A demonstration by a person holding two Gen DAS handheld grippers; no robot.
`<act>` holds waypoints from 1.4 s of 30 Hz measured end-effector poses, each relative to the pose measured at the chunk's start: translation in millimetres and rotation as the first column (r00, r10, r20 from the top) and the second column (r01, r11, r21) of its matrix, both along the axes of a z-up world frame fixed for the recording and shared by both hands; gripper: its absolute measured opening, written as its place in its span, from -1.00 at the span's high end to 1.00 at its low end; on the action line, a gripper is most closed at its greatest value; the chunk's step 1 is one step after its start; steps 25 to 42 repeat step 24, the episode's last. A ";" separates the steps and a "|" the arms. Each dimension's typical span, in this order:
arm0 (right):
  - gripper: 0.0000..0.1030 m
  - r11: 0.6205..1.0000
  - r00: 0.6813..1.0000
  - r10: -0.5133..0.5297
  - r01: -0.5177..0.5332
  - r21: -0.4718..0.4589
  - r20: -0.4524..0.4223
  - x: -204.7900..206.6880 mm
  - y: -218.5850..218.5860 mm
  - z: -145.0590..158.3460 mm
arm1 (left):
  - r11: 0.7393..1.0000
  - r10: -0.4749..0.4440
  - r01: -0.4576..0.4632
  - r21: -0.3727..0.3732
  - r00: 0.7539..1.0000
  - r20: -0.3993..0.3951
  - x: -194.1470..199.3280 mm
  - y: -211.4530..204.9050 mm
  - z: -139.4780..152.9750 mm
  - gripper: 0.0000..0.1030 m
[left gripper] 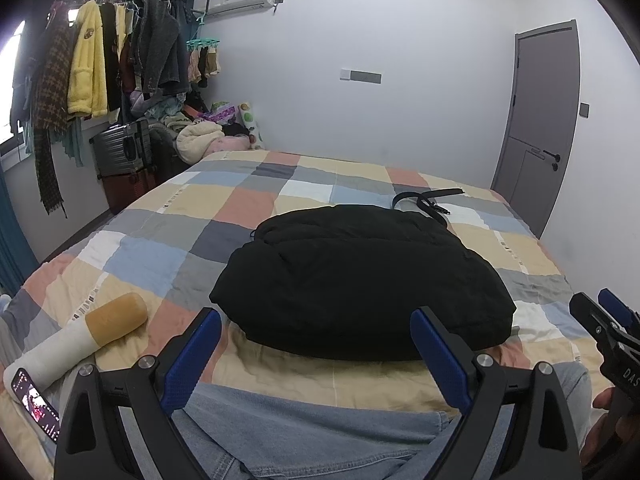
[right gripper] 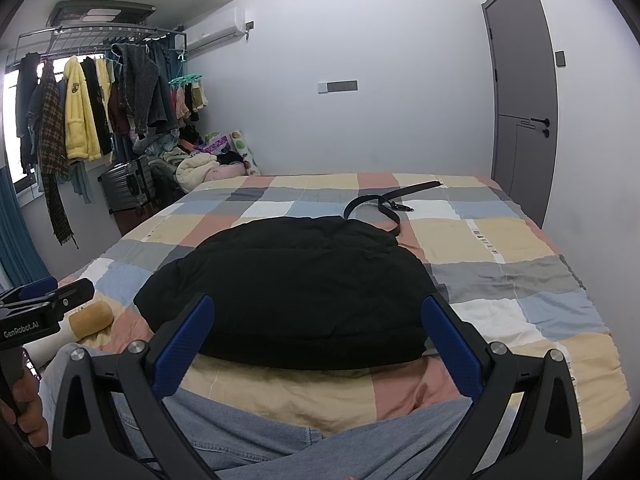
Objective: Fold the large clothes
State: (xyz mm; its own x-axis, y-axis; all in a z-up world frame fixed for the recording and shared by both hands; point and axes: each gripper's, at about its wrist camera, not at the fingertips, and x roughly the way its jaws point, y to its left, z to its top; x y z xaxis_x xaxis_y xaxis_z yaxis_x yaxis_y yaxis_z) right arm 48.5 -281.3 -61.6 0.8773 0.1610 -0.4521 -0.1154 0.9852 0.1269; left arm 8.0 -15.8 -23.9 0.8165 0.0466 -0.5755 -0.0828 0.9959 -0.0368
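Black padded garment (left gripper: pixel 360 280), folded into a rounded bundle, lies at the near middle of the checked bedspread (left gripper: pixel 168 216); long axis runs left to right across the bed, narrower end pointing toward the far wall. Black belt (left gripper: pixel 428 200) lies just behind it, touching or nearly so. Left gripper (left gripper: pixel 316 344): jaws spread wide, holding nothing, above denim-clad legs (left gripper: pixel 304 432). Right gripper (right gripper: pixel 318 340): jaws likewise apart, empty. Left view alone shows a phone (left gripper: pixel 36 404) beside the cigarette-shaped pillow (left gripper: pixel 80 340); the right view shows the pillow's tan end only.
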 end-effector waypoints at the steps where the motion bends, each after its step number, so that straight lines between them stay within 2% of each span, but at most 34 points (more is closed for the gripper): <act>1: -1.00 1.000 1.000 0.000 0.000 -0.001 0.000 0.6 -0.7 0.1 | 1.000 -0.001 0.001 0.001 1.000 -0.002 0.7 -0.4 -0.6 -0.86; 42: -1.00 1.000 1.000 -0.015 0.015 0.010 -0.003 -1.5 -5.1 4.4 | 1.000 -0.007 0.007 -0.006 1.000 0.005 -4.4 -1.2 -0.5 -0.86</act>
